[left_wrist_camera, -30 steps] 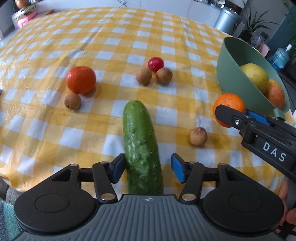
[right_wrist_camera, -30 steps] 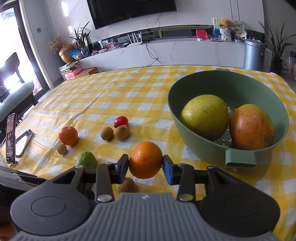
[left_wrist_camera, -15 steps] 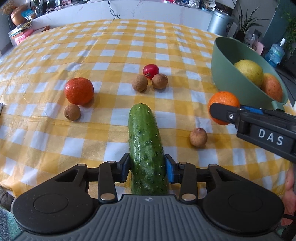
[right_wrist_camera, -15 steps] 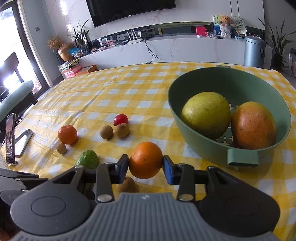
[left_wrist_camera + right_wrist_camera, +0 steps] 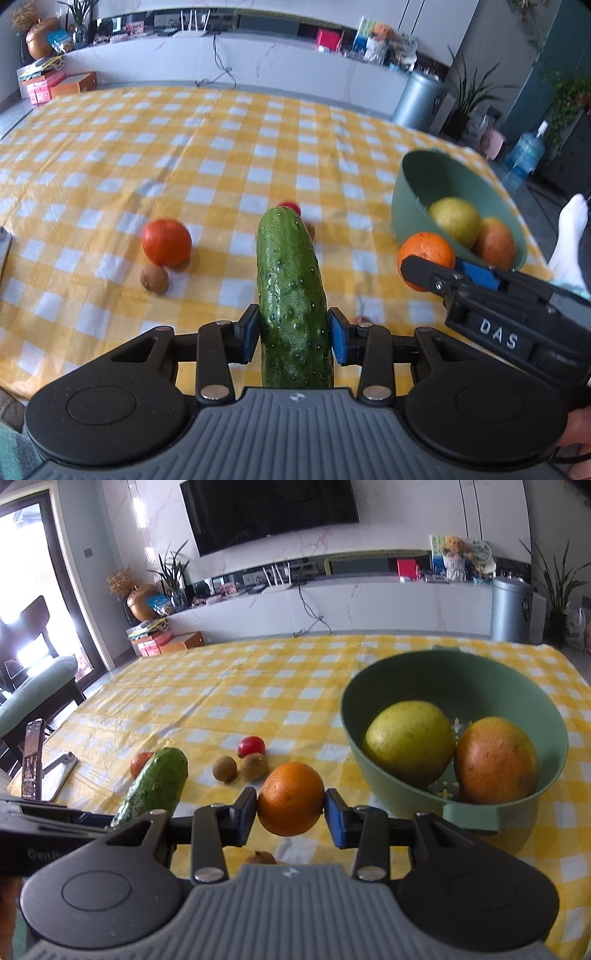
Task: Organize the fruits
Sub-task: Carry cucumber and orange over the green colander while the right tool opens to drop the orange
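Note:
My left gripper (image 5: 291, 336) is shut on a bumpy green cucumber (image 5: 290, 291), which points away from me and hangs above the yellow checked cloth. My right gripper (image 5: 290, 814) is shut on an orange (image 5: 290, 798), held just left of the green bowl (image 5: 402, 679). The bowl holds a yellow-green fruit (image 5: 408, 743) and a mango (image 5: 495, 758). In the left wrist view the orange (image 5: 424, 254) sits in front of the bowl (image 5: 413, 192). In the right wrist view the cucumber (image 5: 155, 784) rises at the left.
On the cloth lie a tangerine (image 5: 166, 242), a small brown fruit (image 5: 154, 278) beside it, a red fruit (image 5: 251, 746) and two brown fruits (image 5: 224, 768) near the middle. Another brown one (image 5: 260, 857) sits below the orange. A phone on a stand (image 5: 32, 764) is at the left edge.
My left gripper closed on the cucumber and lifted it off the cloth, tilting its view upward. The right gripper kept holding the orange almost still.

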Demonstrator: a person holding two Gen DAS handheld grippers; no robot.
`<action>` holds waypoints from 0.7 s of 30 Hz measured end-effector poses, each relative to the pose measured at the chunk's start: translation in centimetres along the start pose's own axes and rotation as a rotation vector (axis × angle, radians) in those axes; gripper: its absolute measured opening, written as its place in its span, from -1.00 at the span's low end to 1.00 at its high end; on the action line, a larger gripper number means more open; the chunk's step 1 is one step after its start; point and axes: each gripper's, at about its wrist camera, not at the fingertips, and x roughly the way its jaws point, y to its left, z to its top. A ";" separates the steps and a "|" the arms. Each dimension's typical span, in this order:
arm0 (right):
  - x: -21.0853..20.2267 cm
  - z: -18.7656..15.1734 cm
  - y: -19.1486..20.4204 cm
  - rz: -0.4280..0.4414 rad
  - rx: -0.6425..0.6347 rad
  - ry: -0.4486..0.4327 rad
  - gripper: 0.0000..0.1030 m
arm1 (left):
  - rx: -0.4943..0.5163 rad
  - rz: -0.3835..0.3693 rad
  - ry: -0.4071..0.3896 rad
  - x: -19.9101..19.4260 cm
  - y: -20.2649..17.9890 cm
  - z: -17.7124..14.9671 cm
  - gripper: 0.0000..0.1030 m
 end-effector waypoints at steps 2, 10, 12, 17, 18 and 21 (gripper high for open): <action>-0.8 0.3 0.0 0.005 -0.005 -0.033 -0.27 | 0.002 -0.009 -0.020 -0.6 -0.1 0.6 -0.15; -2.9 1.8 -0.8 -0.016 -0.025 -0.135 -0.27 | 0.015 -0.063 -0.088 -1.7 -1.4 3.8 -0.15; -3.0 2.4 -1.2 -0.037 -0.036 -0.155 -0.27 | 0.020 -0.080 -0.103 -1.7 -2.0 4.8 -0.15; -3.0 4.2 -2.5 -0.092 -0.045 -0.192 -0.27 | 0.050 -0.124 -0.135 -1.1 -4.1 7.2 -0.15; -2.9 4.4 -2.7 -0.105 -0.051 -0.196 -0.27 | 0.058 -0.135 -0.141 -1.0 -4.6 7.7 -0.15; -2.7 5.4 -3.5 -0.138 -0.072 -0.204 -0.27 | 0.078 -0.168 -0.156 -0.3 -6.0 9.0 -0.15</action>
